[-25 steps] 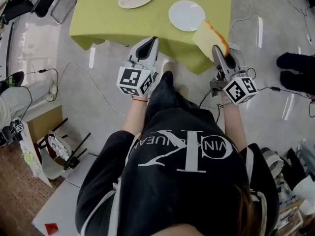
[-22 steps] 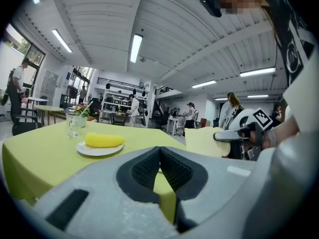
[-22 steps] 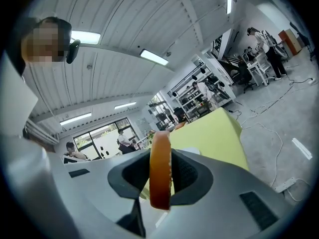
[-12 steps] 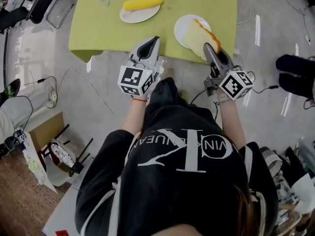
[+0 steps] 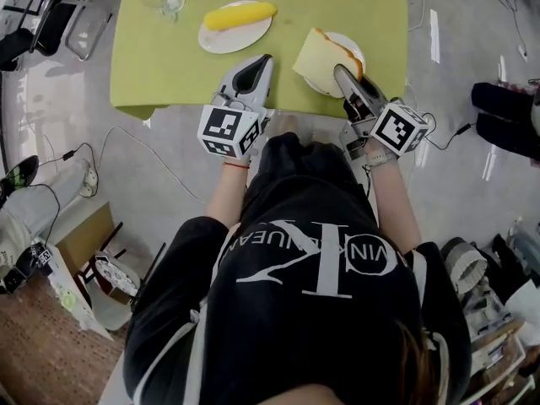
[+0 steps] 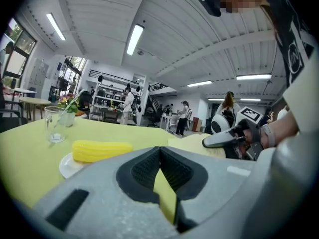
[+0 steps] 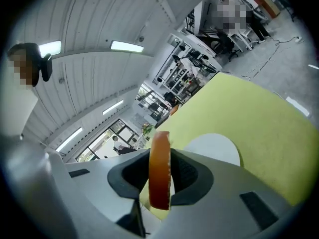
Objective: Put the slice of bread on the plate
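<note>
While my right gripper clamps the slice of bread, it hangs over the plate's left rim. My left gripper, left of the plate: closed, empty.

Table: covered with a yellow-green cloth; its near edge runs beneath the fingers of both grippers.

Directly on the cloth:
- White plate, just ahead of the right gripper fingertips, partly hidden from the head view.
- Second plate, ahead of the left gripper fingertips and slightly to their left, carrying a yellow corn cob.
- Clear glass, well ahead and left of the left fingers, near the far edge.
</note>
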A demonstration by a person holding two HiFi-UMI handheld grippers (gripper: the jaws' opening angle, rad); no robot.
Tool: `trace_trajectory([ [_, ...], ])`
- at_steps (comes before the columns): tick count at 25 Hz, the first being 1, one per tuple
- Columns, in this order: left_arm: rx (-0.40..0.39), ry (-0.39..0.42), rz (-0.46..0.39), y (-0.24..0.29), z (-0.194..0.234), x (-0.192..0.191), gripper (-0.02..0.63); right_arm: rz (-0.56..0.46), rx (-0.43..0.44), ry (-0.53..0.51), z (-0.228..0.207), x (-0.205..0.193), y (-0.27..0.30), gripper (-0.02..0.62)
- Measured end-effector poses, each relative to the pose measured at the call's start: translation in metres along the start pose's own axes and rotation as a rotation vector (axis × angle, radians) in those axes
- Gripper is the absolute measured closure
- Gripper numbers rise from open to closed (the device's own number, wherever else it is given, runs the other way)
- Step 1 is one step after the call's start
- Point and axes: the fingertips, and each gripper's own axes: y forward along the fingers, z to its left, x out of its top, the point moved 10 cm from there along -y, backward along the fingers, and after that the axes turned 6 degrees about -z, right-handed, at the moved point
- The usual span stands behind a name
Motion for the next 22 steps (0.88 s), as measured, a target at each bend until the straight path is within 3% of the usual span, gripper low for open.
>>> trace_trajectory([
  [5, -0.007, -0.018, 0.022, 0.01, -0.003, -0.006, 0.597, 0.056, -0.035, 0.024, -0.013, -0.001, 0.009, 0.495],
  [11, 0.007, -0.037, 0.024, 0.018, -0.006, -0.01, 0.598, 0.147, -0.106, -0.131, -0.021, 0.002, 0.015, 0.451],
  [22, 0.015, -0.036, 0.032, 0.028, -0.007, -0.002, 0.598, 0.174, -0.138, -0.262, -0.03, 0.014, 0.018, 0.393],
])
